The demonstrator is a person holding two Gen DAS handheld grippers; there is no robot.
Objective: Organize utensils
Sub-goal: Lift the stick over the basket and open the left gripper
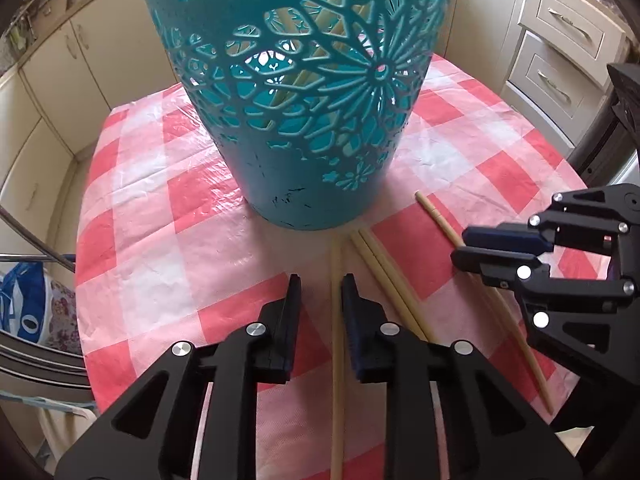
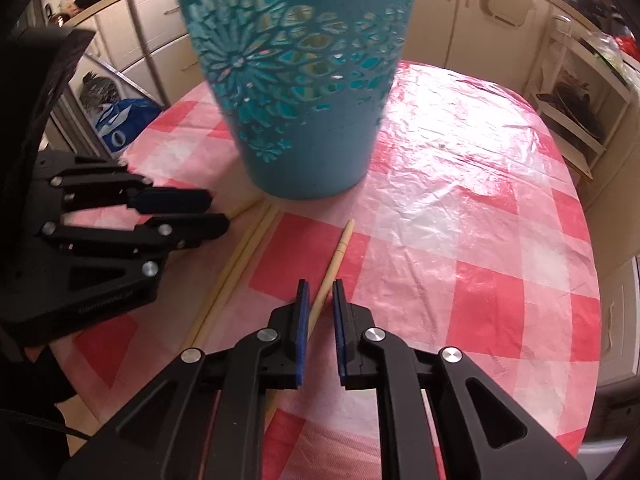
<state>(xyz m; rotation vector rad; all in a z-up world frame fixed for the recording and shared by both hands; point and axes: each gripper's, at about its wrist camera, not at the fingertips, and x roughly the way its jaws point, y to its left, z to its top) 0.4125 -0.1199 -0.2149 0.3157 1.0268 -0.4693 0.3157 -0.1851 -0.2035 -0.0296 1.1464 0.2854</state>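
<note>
A teal cut-out utensil holder [image 1: 304, 92] stands on the red-and-white checked table [image 1: 168, 208], with pale chopsticks inside it. It also shows in the right wrist view [image 2: 304, 92]. Several wooden chopsticks lie in front of it. My left gripper [image 1: 320, 282] is open, low over the table, with one chopstick [image 1: 337, 320] lying between its fingers. A pair of chopsticks [image 1: 384, 276] lies just to its right. My right gripper [image 2: 321, 286] is open around another chopstick [image 2: 334, 264], which lies on the table. Each gripper shows in the other's view, the right one [image 1: 460, 246] and the left one [image 2: 218, 210].
Cream kitchen cabinets [image 1: 560, 44] surround the table. A blue bag [image 2: 124, 124] and metal chair frame [image 1: 36, 256] stand on the left side. An open shelf unit [image 2: 580, 108] stands past the table's right edge [image 2: 588, 240].
</note>
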